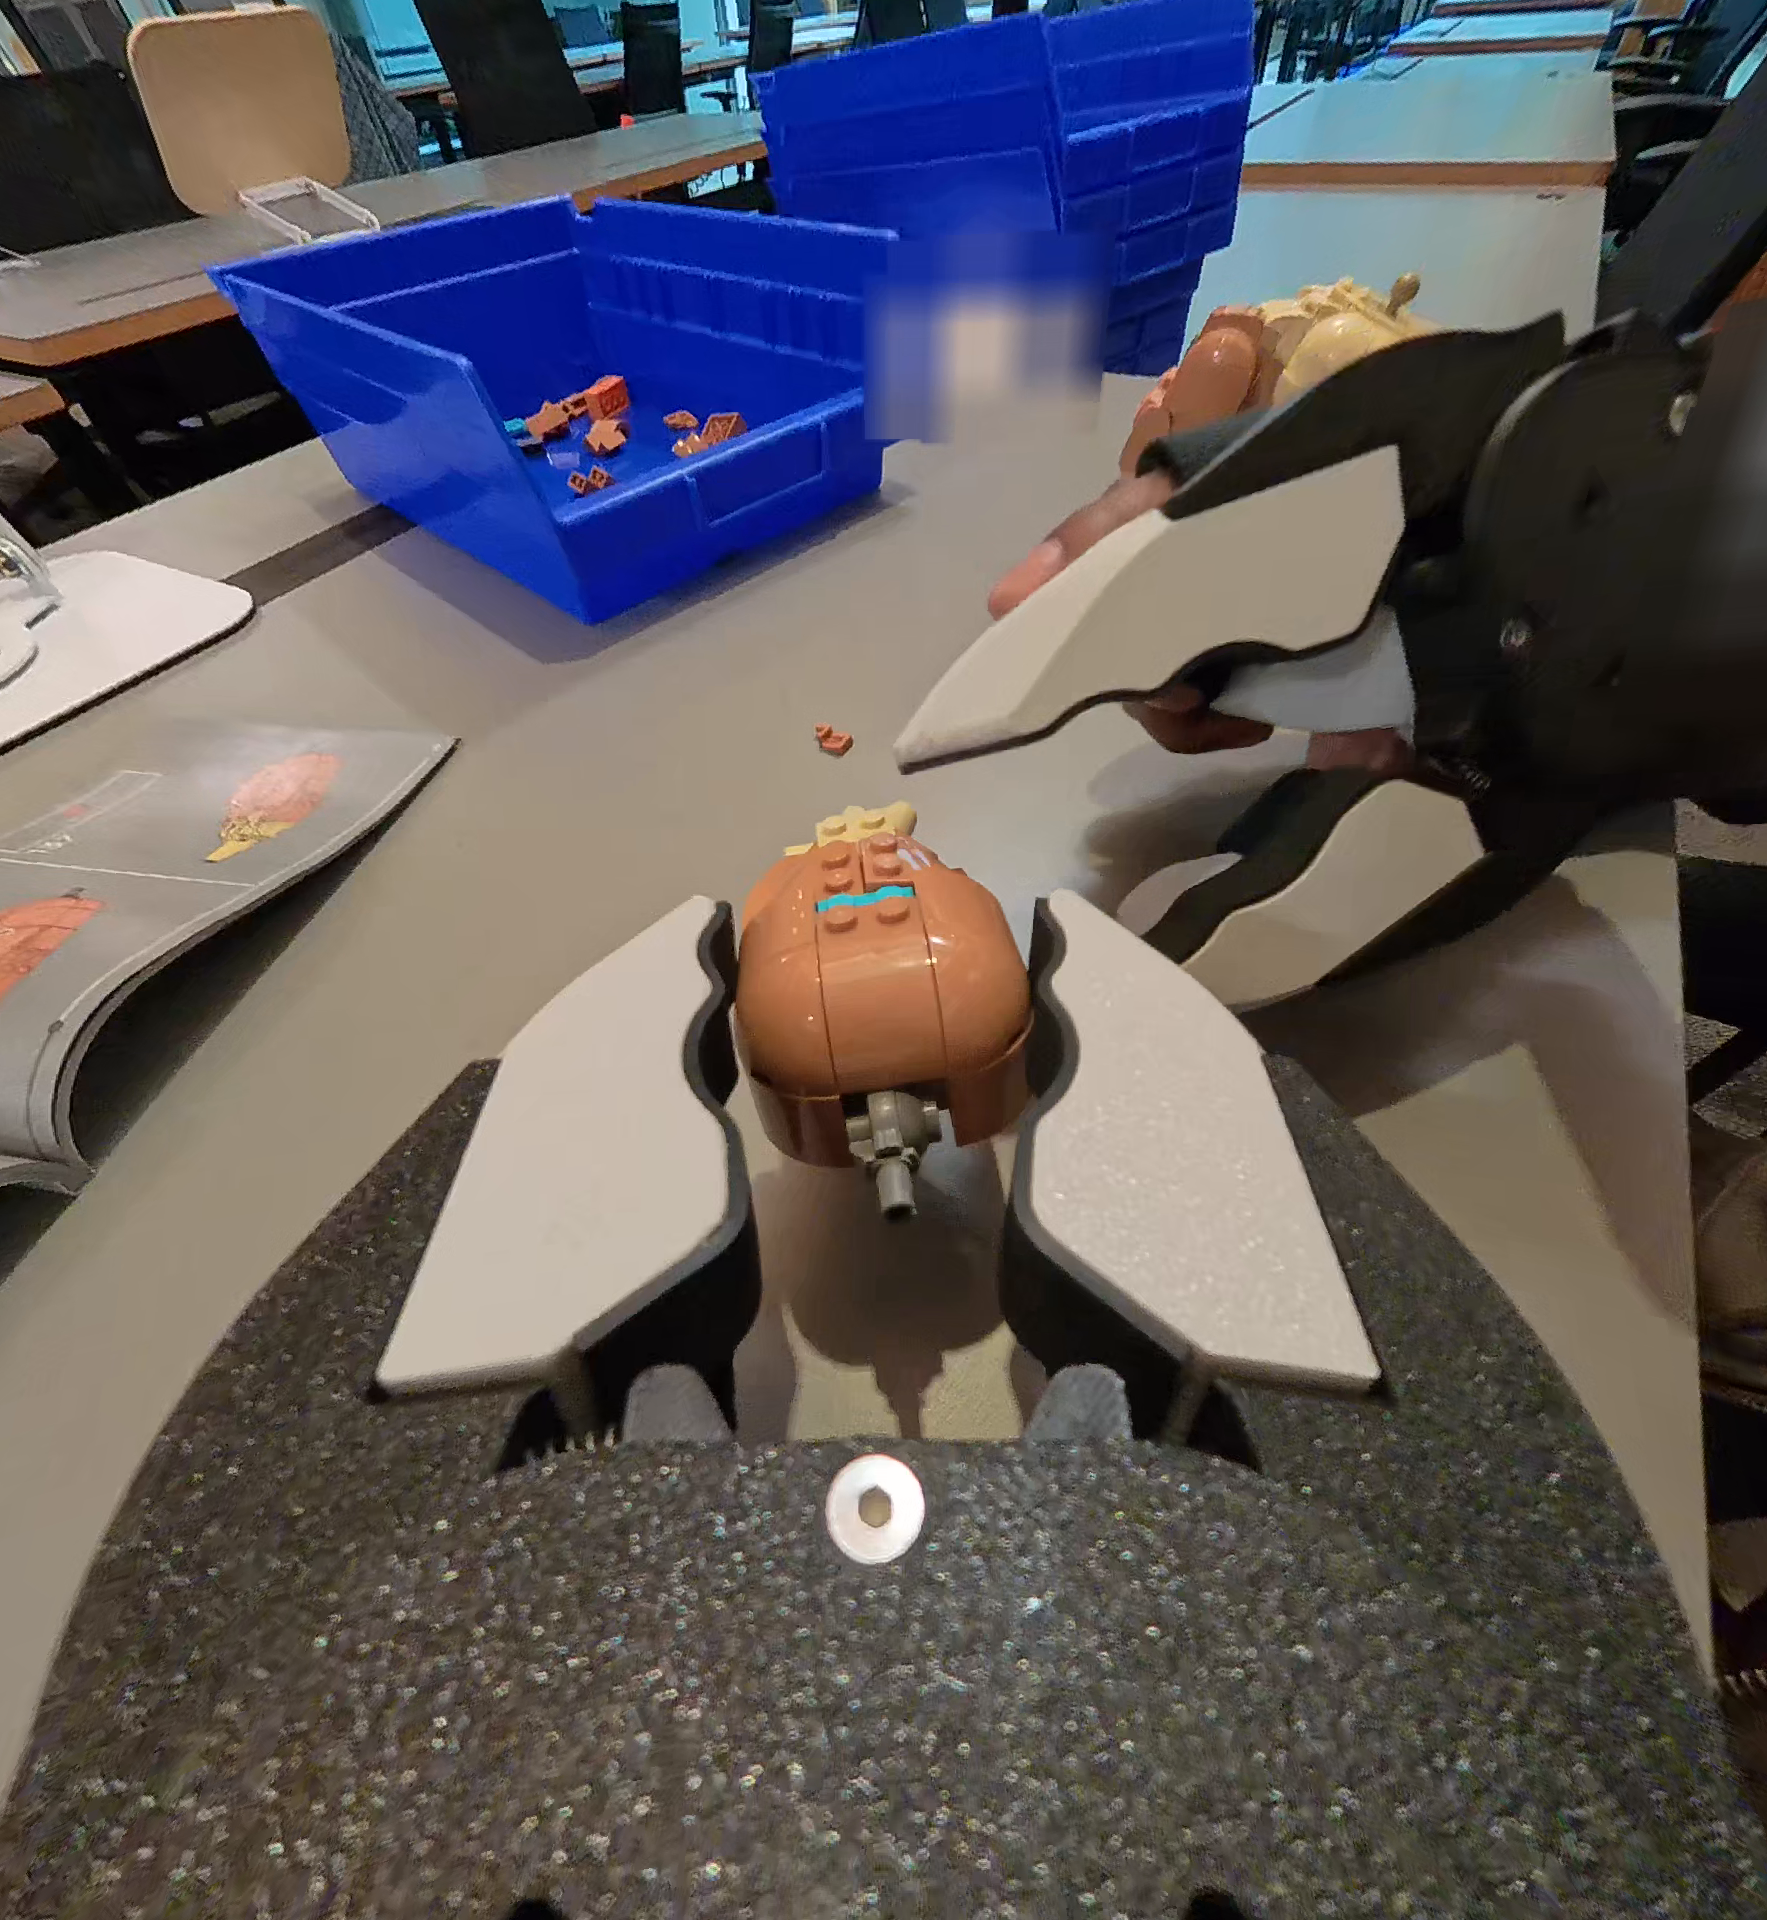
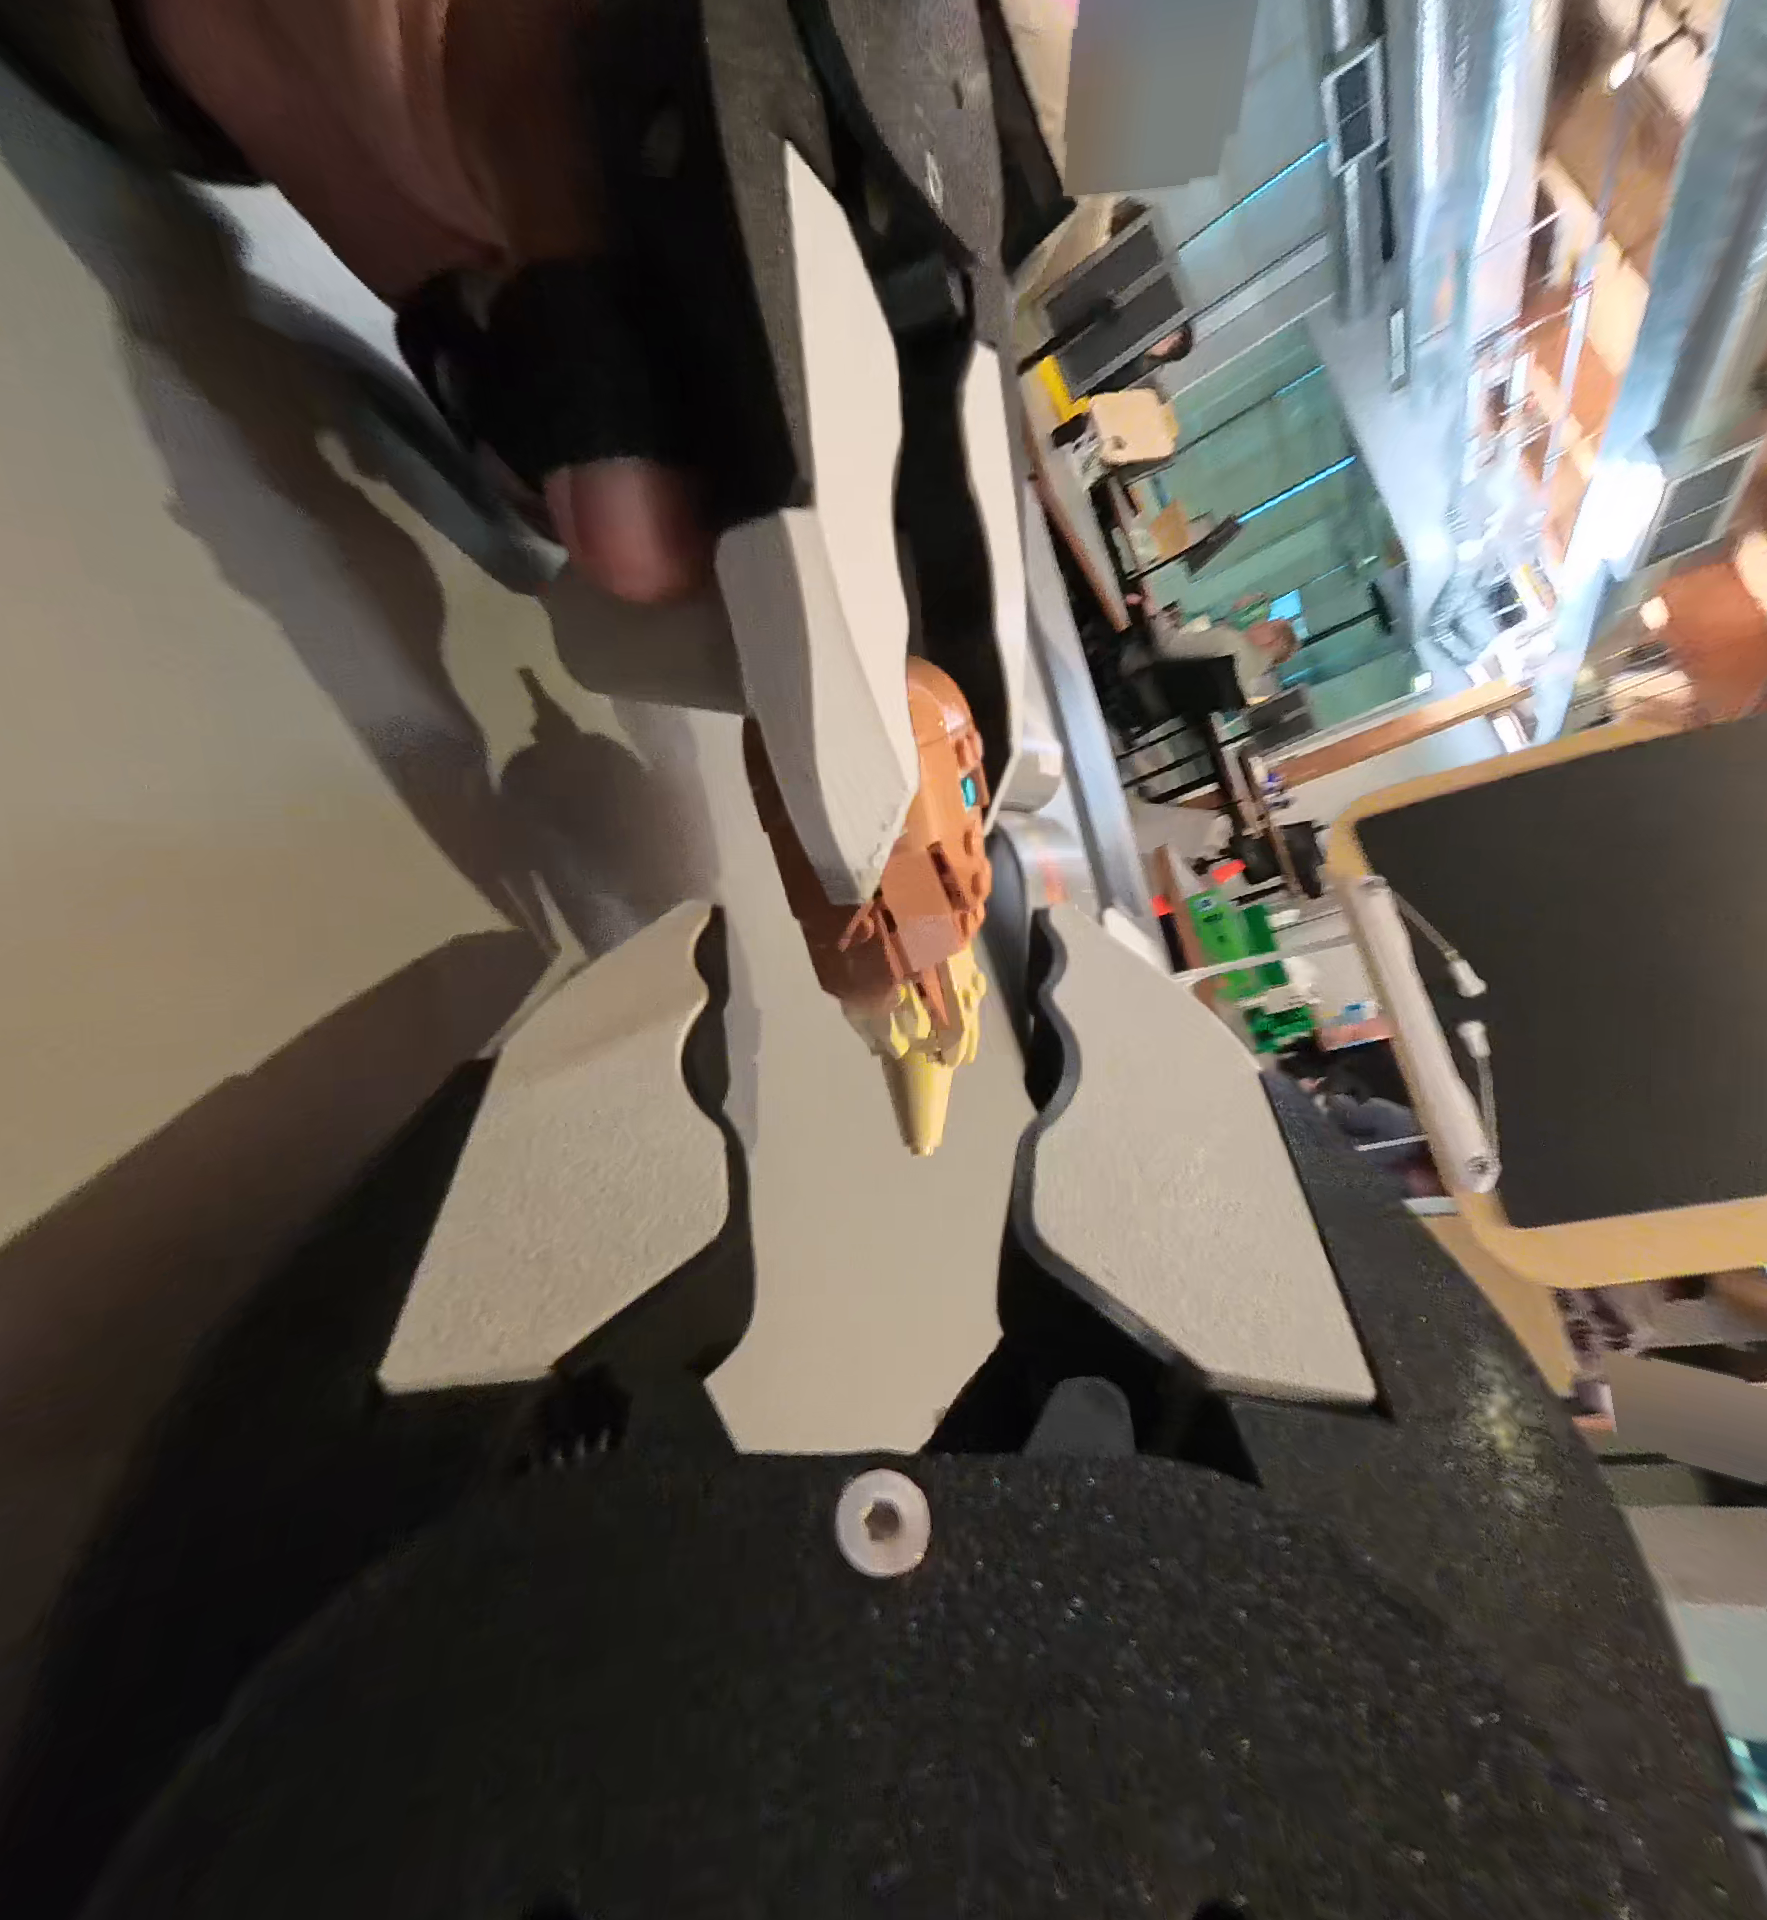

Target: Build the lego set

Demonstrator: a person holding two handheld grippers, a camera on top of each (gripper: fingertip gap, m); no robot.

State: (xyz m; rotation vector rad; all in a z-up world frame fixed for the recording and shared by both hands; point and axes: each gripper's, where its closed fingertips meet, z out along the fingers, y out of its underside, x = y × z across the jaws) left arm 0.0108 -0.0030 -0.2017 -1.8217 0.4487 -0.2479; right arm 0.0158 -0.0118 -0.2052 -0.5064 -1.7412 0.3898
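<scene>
Left gripper (image 1: 881, 997) fingers (image 1: 609, 1122) clamp the brown lego piece (image 1: 879, 987).

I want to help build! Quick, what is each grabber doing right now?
Left gripper: shut on the brown lego piece.
Right gripper: open, holding nothing; the piece's tan tip sits between its fingers.

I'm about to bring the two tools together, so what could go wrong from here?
1. The left tool grips the brown lego leg only by its rounded sides; pressing on it could make it slip or twist.
2. The right tool, open and empty, sits close; its fingers could knock the tan claw piece off.
3. A small loose brown piece lies on the table nearby and could be swept away.
</scene>
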